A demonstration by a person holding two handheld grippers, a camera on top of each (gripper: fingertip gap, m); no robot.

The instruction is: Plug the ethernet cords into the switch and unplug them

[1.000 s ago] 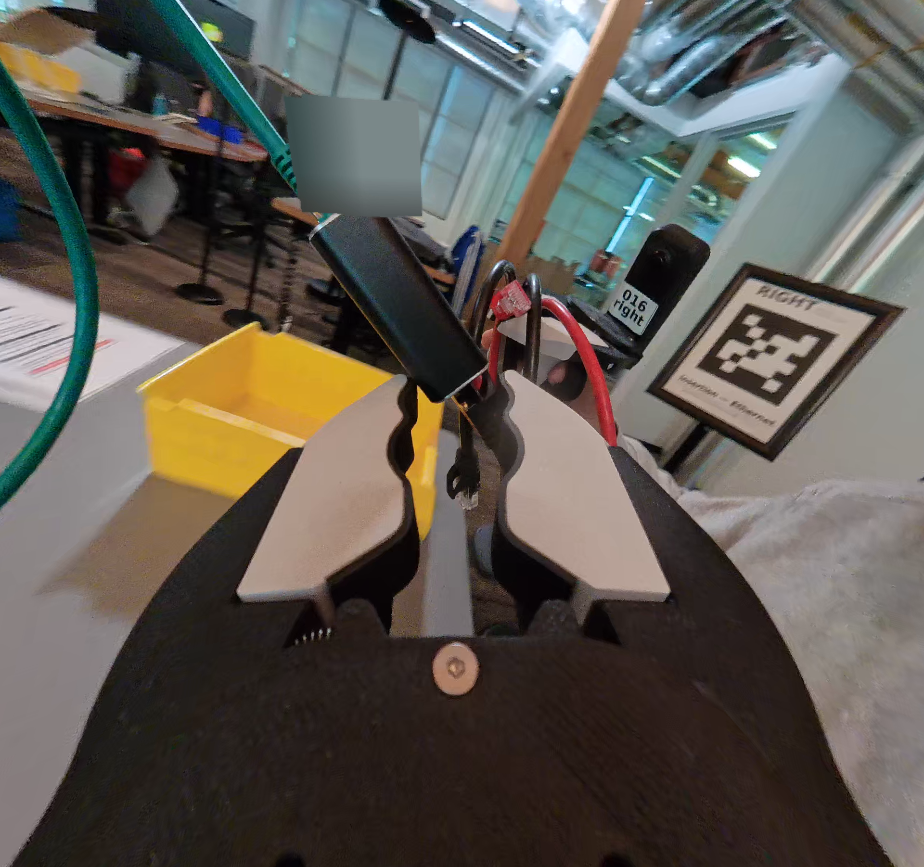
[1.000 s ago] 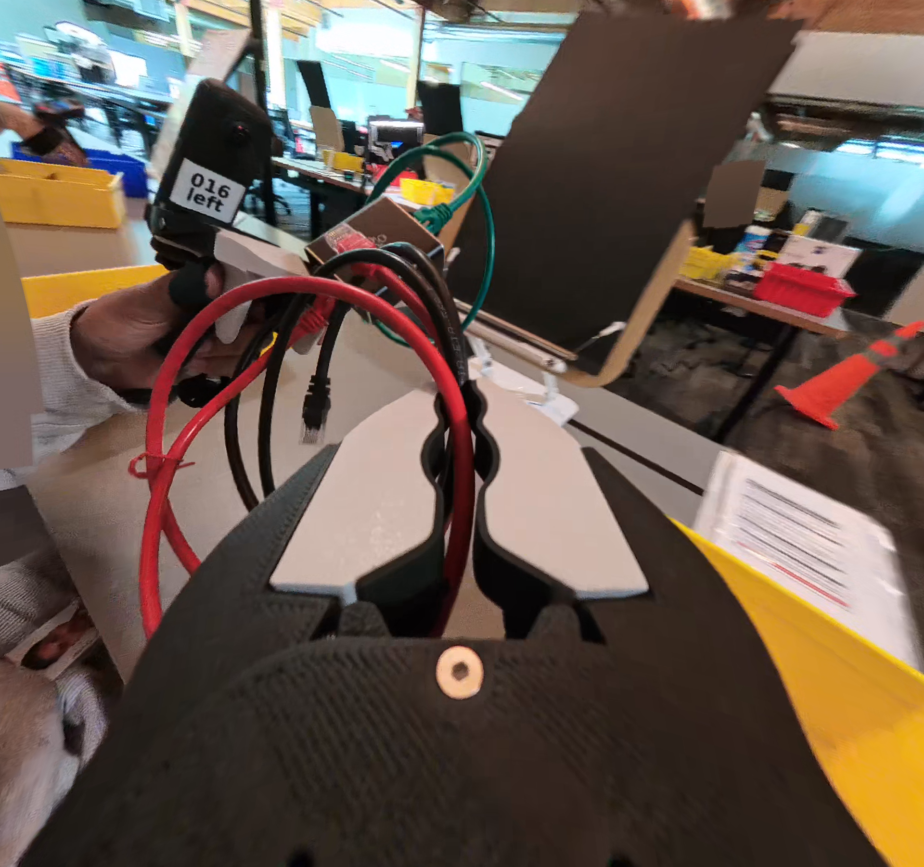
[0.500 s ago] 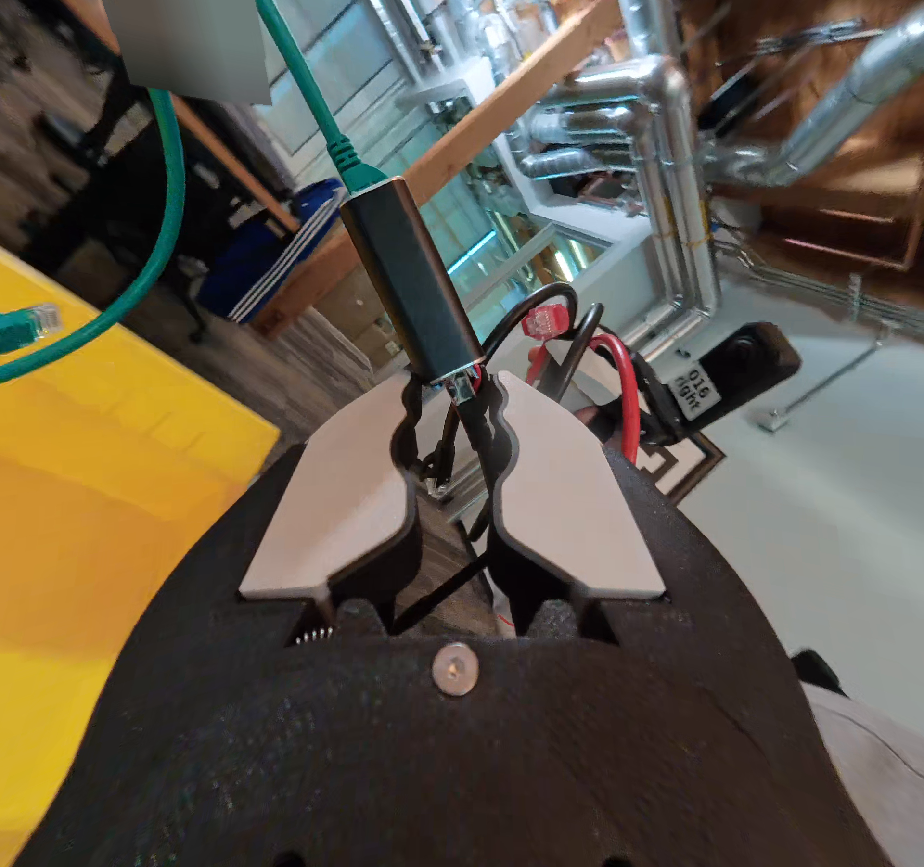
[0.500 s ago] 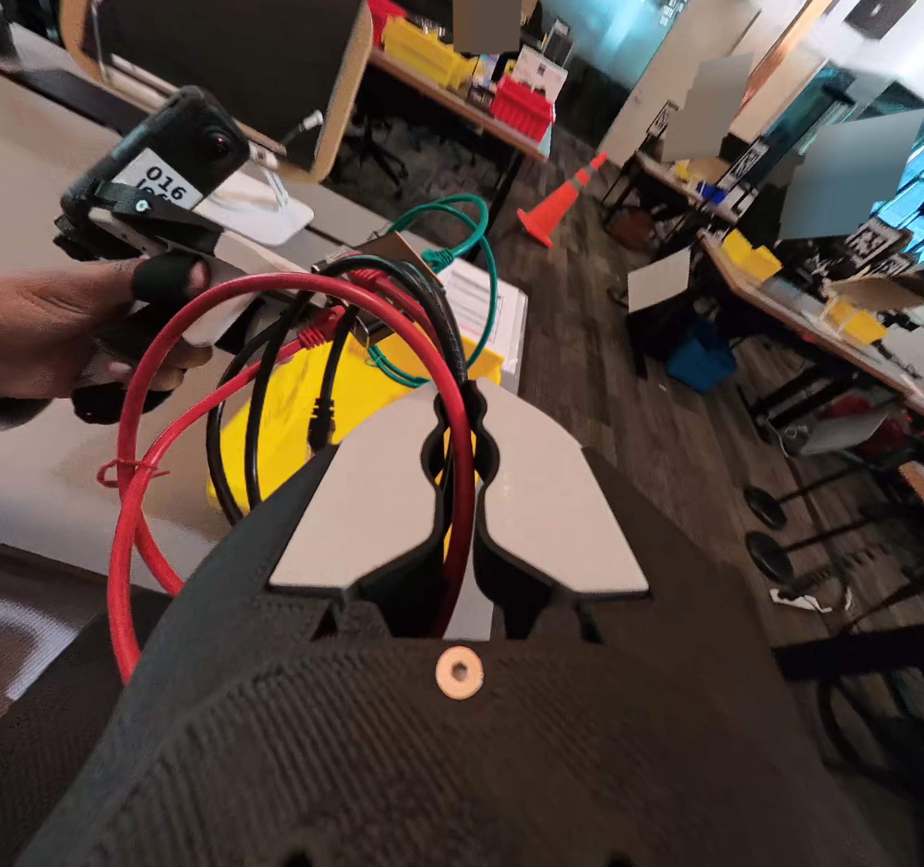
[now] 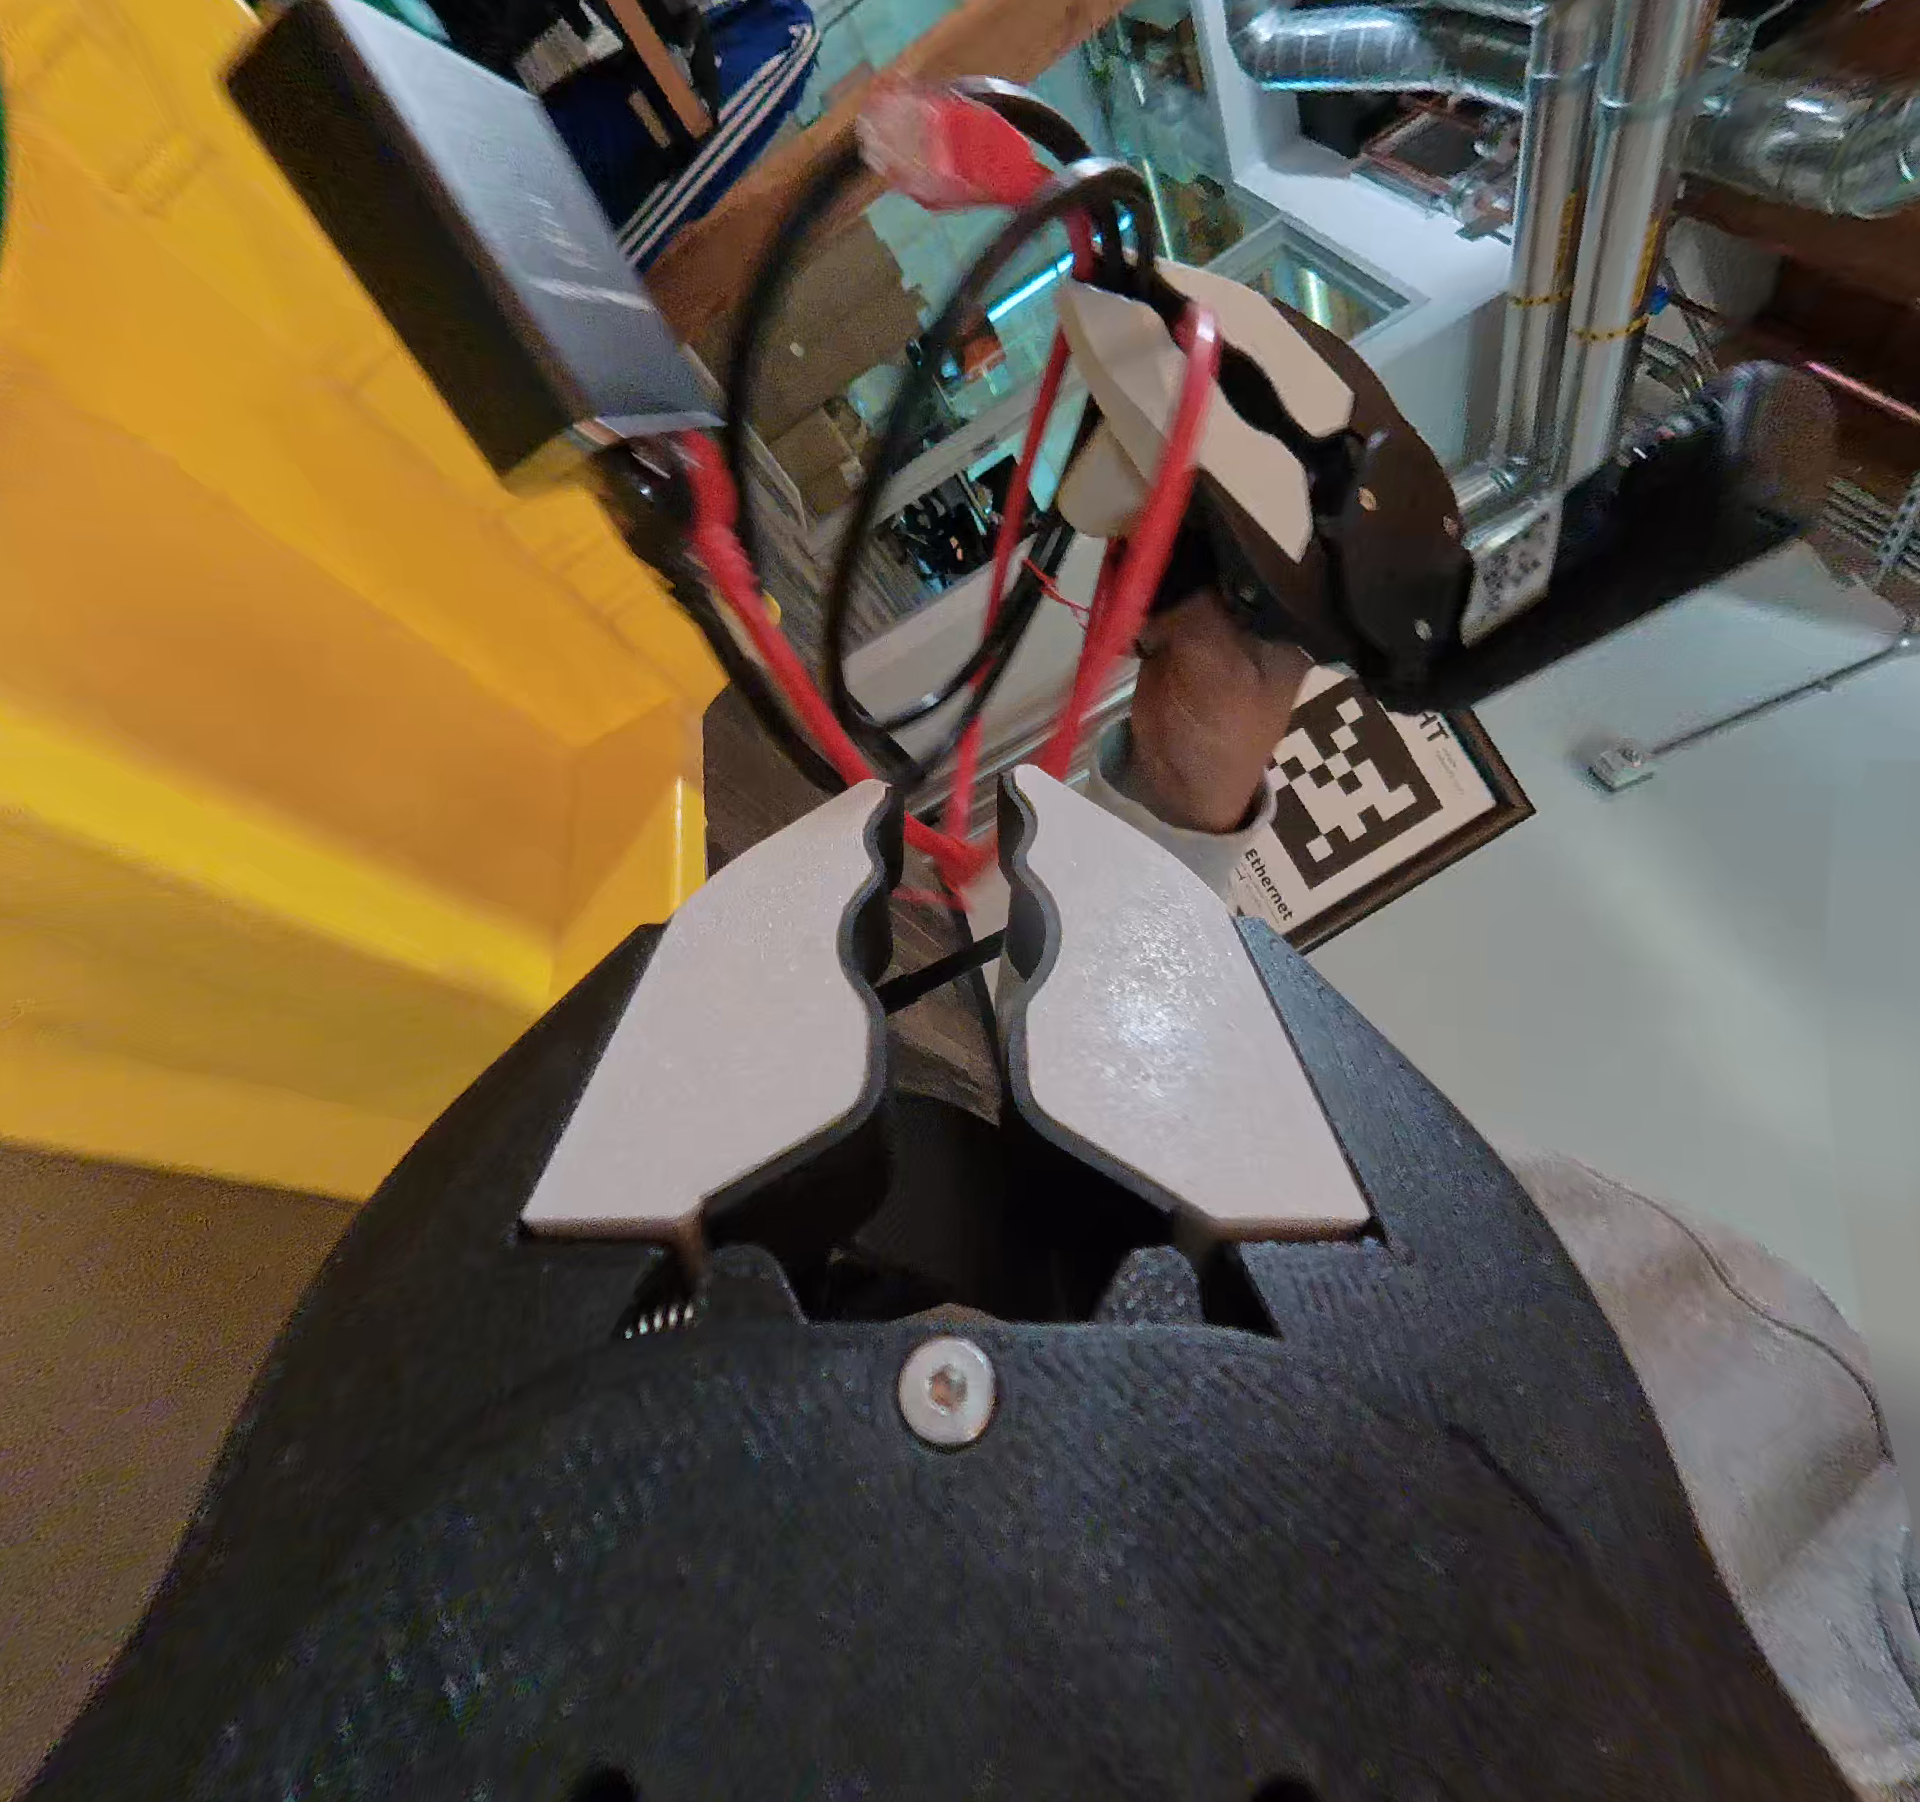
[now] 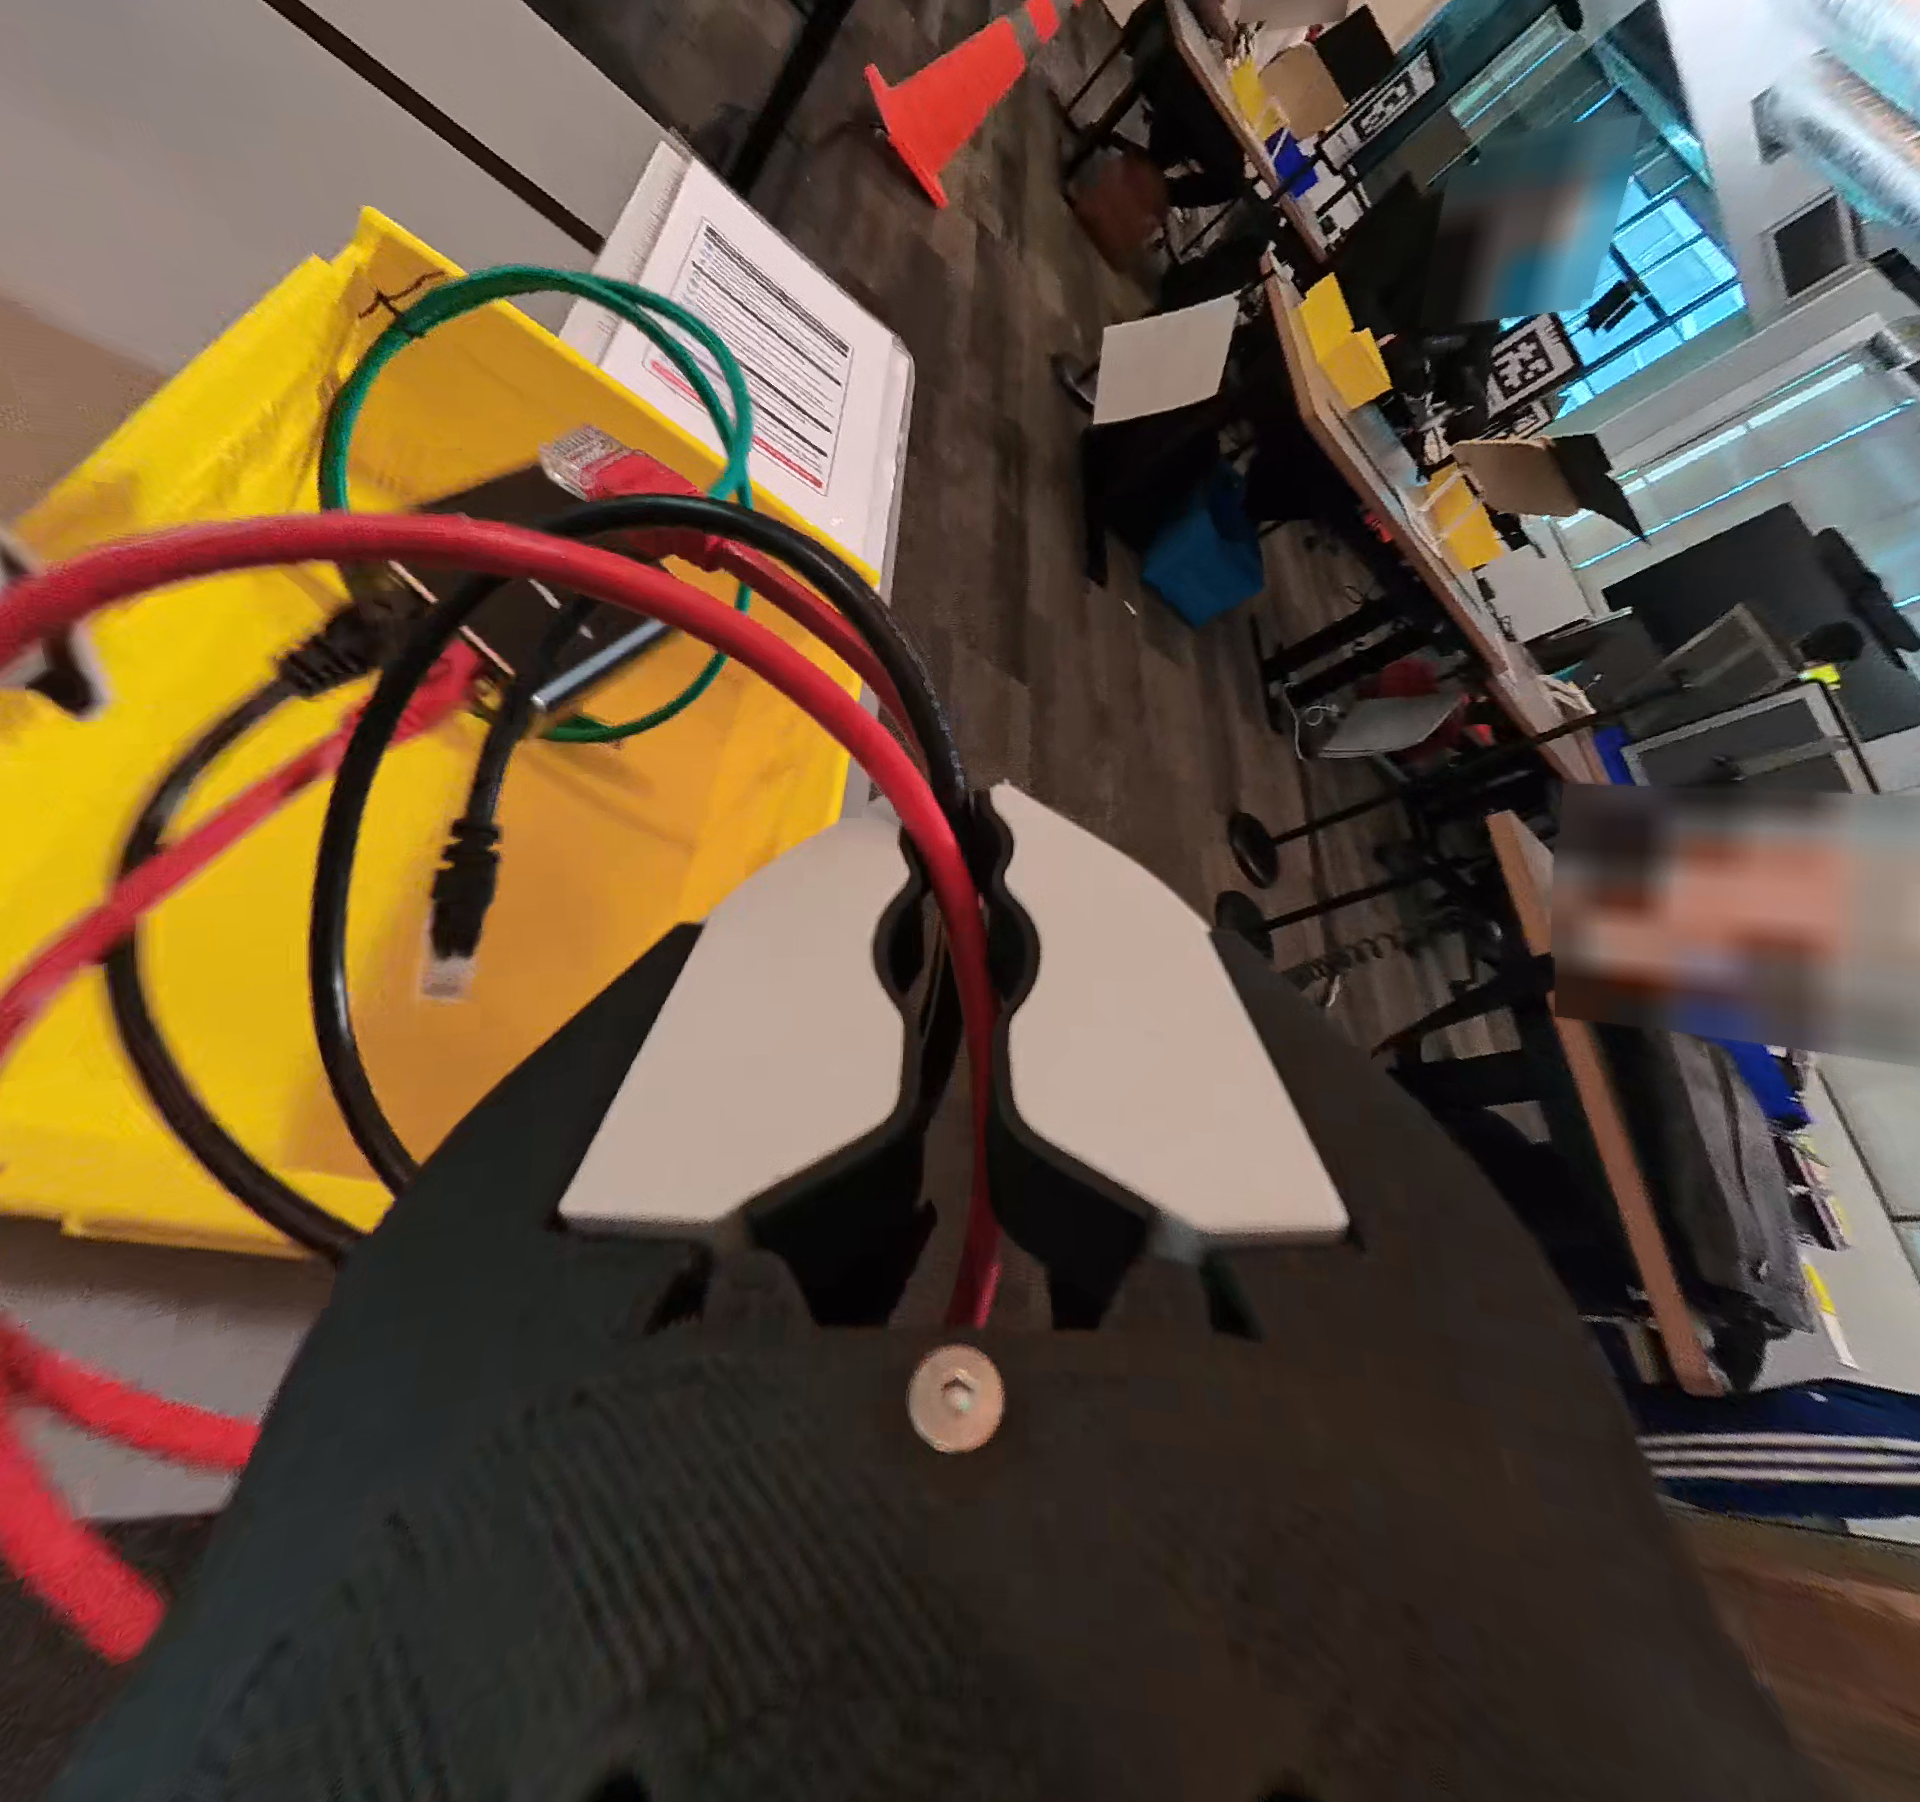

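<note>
We count three cords, one red, one black and one green, and a single switch. The right tool [image 6: 951, 853] has its jaws pressed together on the red cord [image 6: 623, 563] and the black cord [image 6: 831, 568], both running through the gap between its plates. One free red plug [image 6: 597, 464] sticks up above the loops and one free black plug [image 6: 457, 905] hangs below them. The green cord [image 6: 436, 303] forms one loop over the yellow bin [image 6: 644, 848].

The left tool [image 5: 945, 827] has its jaws slightly parted, and a red strand crosses the narrow gap at the tips; we cannot tell whether it is gripped.

The switch [image 5: 457, 225] is a dark box, seen in the air in front of the yellow bin [image 5: 260, 713] with red and black cords at its lower end. Motion blur hides its ports, so we cannot count which cords are plugged in. The right tool [image 5: 1132, 402] also shows in the left wrist view, with a hand [image 5: 1205, 713] below it.
</note>
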